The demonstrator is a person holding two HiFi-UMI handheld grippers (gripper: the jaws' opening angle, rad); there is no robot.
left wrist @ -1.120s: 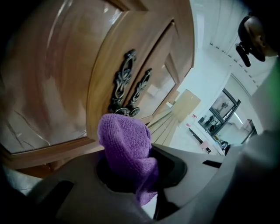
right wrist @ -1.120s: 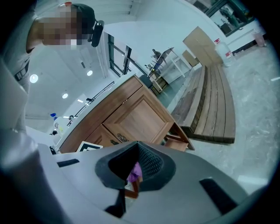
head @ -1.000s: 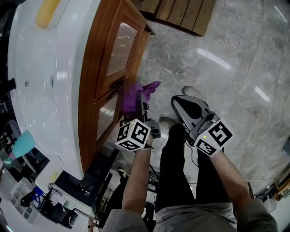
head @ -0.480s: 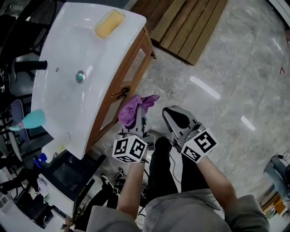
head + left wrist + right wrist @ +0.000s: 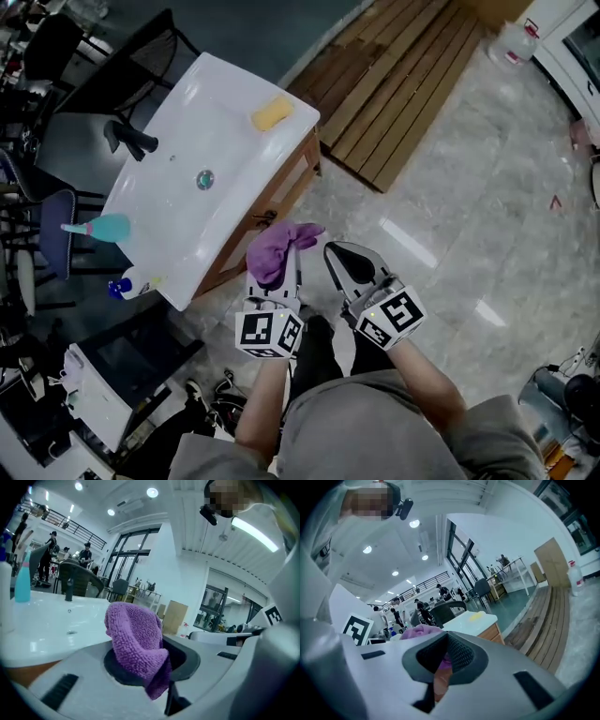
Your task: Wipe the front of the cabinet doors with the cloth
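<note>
Purple cloth point(image 5: 274, 249) in jaws of left gripper point(image 5: 285, 268); yellow sponge point(image 5: 271, 114) on sink point(image 5: 169, 220).

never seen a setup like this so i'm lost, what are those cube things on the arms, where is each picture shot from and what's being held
There is no robot here. A person holds a two-jaw gripper in each hand, and the marker cubes are part of the grippers. The wide picture comes from a head camera looking down. The other two come from cameras riding on each gripper, looking along its jaws. The left gripper is clamped on a purple cloth. The right gripper is shut and empty. On the white sink top sit a yellow sponge and a teal bottle, above the wooden cabinet.
</note>
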